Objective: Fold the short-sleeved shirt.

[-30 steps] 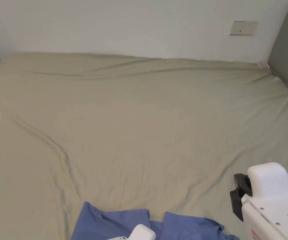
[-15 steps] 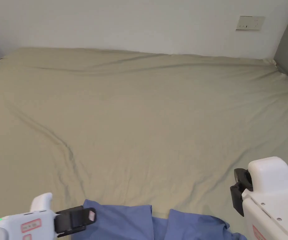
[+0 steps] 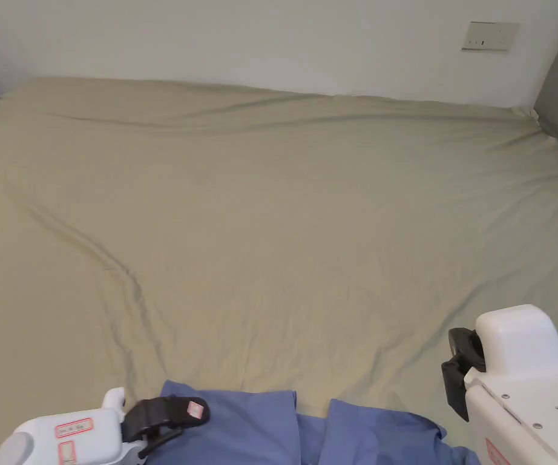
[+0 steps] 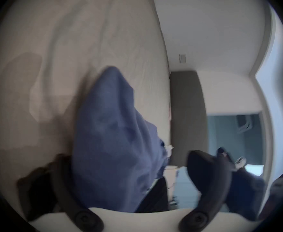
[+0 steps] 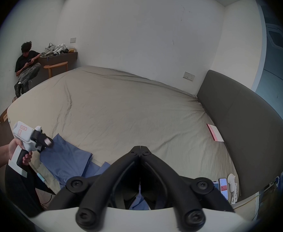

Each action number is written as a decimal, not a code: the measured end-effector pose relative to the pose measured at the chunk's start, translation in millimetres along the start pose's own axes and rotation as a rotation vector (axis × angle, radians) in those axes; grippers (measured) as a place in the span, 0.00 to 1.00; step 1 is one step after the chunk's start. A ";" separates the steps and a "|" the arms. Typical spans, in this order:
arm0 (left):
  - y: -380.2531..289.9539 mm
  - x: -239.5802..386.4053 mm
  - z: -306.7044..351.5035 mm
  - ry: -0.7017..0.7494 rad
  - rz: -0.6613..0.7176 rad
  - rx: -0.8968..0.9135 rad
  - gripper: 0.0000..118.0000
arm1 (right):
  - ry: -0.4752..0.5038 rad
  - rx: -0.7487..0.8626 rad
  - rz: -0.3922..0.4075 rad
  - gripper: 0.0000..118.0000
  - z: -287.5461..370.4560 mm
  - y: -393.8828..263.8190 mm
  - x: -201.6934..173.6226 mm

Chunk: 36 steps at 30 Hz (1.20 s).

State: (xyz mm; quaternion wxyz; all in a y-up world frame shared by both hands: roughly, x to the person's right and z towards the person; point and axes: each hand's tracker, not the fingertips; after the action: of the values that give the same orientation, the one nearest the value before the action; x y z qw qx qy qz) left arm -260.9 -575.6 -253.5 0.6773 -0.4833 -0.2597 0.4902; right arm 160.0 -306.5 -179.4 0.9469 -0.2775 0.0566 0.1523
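A blue short-sleeved shirt (image 3: 241,424) lies crumpled at the near edge of the bed, partly cut off by the bottom of the head view. My left gripper (image 3: 172,421) hovers at the shirt's left corner. In the left gripper view its jaws stand wide apart, blurred, with the shirt (image 4: 110,135) lying between them and my left gripper (image 4: 125,155) open. My right gripper (image 3: 456,378) hangs at the right, above the sheet and beside the shirt's right end. Seen from its own camera, my right gripper (image 5: 139,147) is shut, tips touching, with no cloth seen between them.
The tan sheet (image 3: 284,212) covers a wide bed with shallow creases. A grey headboard (image 5: 246,118) bounds the right side, with a pink book (image 5: 215,132) and phones (image 5: 223,188) beside it. A person (image 5: 26,64) sits in the far corner by a wooden table.
My left gripper moved from the bottom middle out to the left, then in toward the shirt's left corner. The right gripper stayed about where it was.
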 end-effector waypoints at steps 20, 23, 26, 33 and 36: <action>-21.2 100.9 39.5 0.782 -0.599 0.169 0.13 | 0.004 0.020 0.015 0.01 3.8 6.5 -3.7; -10.4 101.0 79.0 0.879 -0.565 0.266 0.13 | 0.012 0.028 0.015 0.01 4.1 8.9 -6.1; 2.3 112.9 109.4 1.086 -0.523 0.383 0.13 | 0.022 0.033 0.019 0.01 1.3 10.5 -10.3; -13.2 162.3 91.2 1.082 -0.663 0.292 0.13 | 0.045 0.037 0.008 0.01 -2.2 15.7 -15.9; -21.0 171.5 62.3 0.983 -0.634 0.245 0.13 | 0.046 0.042 0.014 0.01 -0.2 16.2 -16.7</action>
State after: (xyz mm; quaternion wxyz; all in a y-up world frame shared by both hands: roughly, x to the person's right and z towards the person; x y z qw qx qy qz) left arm -237.7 -394.8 -230.5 0.8822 -0.4707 0.0109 0.0096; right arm 139.0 -298.0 -184.6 0.9498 -0.2608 0.0833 0.1516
